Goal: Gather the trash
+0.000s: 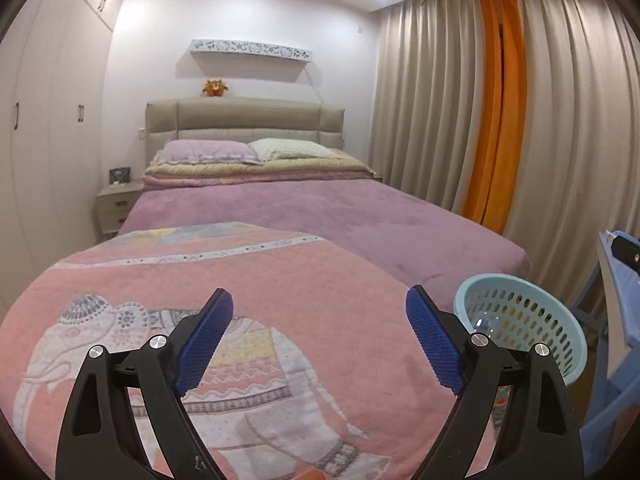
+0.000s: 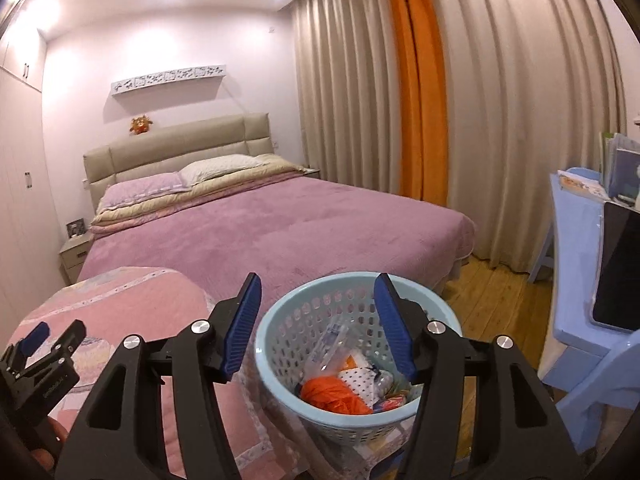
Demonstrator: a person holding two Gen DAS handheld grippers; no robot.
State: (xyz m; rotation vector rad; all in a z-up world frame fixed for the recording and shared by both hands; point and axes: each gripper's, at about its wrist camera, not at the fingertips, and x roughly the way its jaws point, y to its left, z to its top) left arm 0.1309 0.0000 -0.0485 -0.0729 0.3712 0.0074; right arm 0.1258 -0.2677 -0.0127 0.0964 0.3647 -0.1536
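I held my right gripper (image 2: 318,324) with jaws wide and empty over the pale-blue basket (image 2: 280,316) of trash (image 2: 336,394) at lower centre. My left gripper (image 1: 320,340) gaped empty above the pink blanket (image 1: 280,280).

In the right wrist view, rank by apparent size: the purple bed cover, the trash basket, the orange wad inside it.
1. Purple bed cover, largest.
2. Trash basket, though it sits nearest the camera, which inflates it.
3. Orange wad, smallest.
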